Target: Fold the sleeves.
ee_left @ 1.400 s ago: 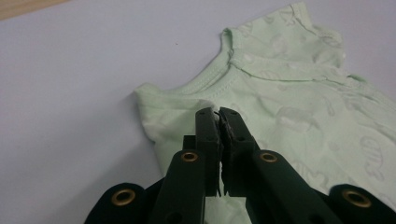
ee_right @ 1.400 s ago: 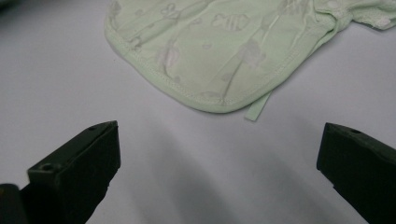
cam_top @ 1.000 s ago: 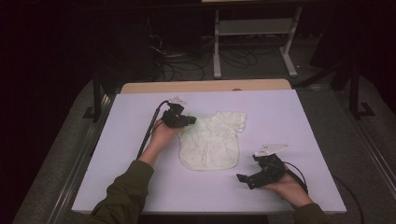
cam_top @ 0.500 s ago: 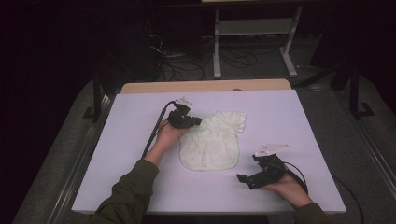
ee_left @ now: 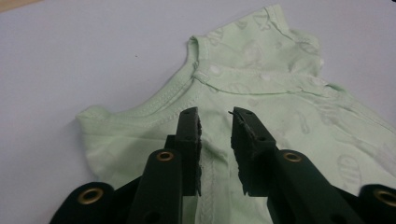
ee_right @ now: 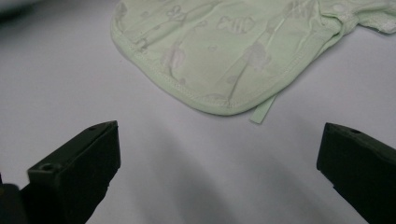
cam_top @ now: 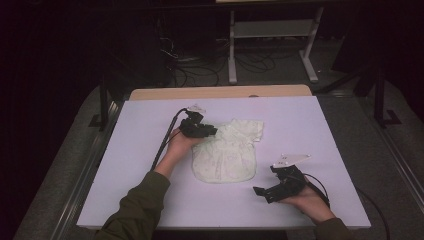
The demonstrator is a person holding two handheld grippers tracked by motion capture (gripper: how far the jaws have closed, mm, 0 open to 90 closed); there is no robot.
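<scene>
A pale green baby shirt with a faint print lies flat in the middle of the white table. My left gripper rests on its near shoulder, beside the neckline. In the left gripper view the jaws of the left gripper stand nearly together, with a raised crease of the shirt pinched between them. My right gripper lies near the table's front right, a short way from the hem. The right gripper is wide open over bare table, and the shirt's rounded hem lies just beyond it.
A wooden strip runs along the table's far edge. Behind it, on the dark floor, are cables and a white metal stand. A small tag sticks out from under the hem.
My left gripper has slid a little to the right, onto the shirt's shoulder. The right gripper has stayed where it was.
</scene>
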